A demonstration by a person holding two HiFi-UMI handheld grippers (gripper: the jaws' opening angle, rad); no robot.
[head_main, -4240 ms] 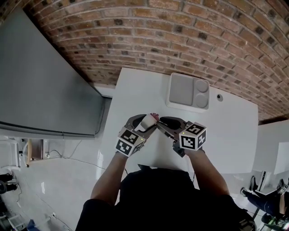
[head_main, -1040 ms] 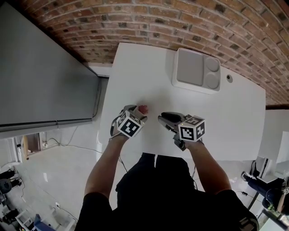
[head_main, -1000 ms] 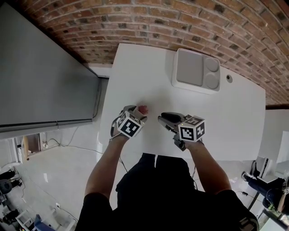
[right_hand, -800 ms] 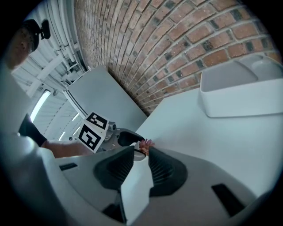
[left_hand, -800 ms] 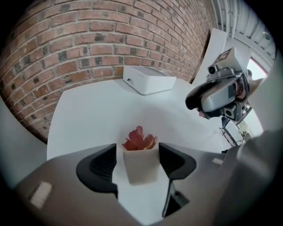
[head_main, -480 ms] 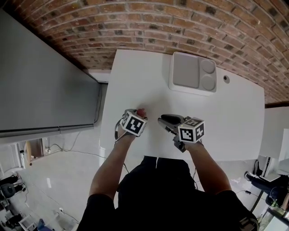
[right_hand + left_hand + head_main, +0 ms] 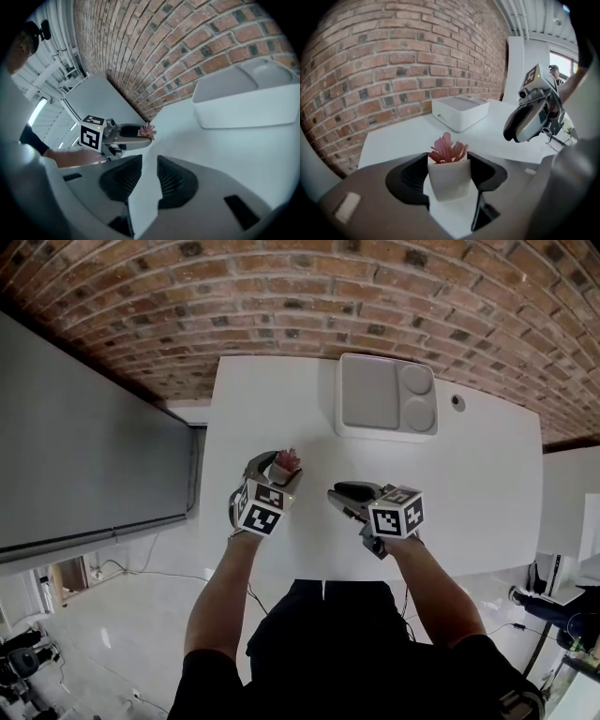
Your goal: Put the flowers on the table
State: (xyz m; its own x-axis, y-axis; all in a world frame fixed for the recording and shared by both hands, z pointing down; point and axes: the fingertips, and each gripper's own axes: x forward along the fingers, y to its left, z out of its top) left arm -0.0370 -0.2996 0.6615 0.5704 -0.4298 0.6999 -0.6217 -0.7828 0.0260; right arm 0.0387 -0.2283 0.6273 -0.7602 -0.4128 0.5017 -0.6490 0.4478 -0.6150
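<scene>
Left gripper view shows the left gripper (image 7: 449, 174) clamped on a small white pot of flowers (image 7: 449, 180), one dark pad pressed against each side of the pot and the pink petals (image 7: 447, 151) standing up above the jaws. Whether the pot's base touches the white table (image 7: 393, 138) cannot be told from here. In the head view this gripper sits near the table's left edge, with the pink bloom showing at its tip.

The right gripper (image 7: 149, 176) has its jaws apart with a narrow gap; only bare table shows between the ribbed pads. In the head view it lies to the right of the left gripper, near it but not touching, angled toward it.

A white tray (image 7: 386, 409) with one square hollow and two round ones sits at the far side of the table, against the brick wall (image 7: 328, 296), well apart from both grippers.

The only print in sight is the black-and-white square pattern on each gripper's marker cube (image 7: 397, 517); it carries no readable words
</scene>
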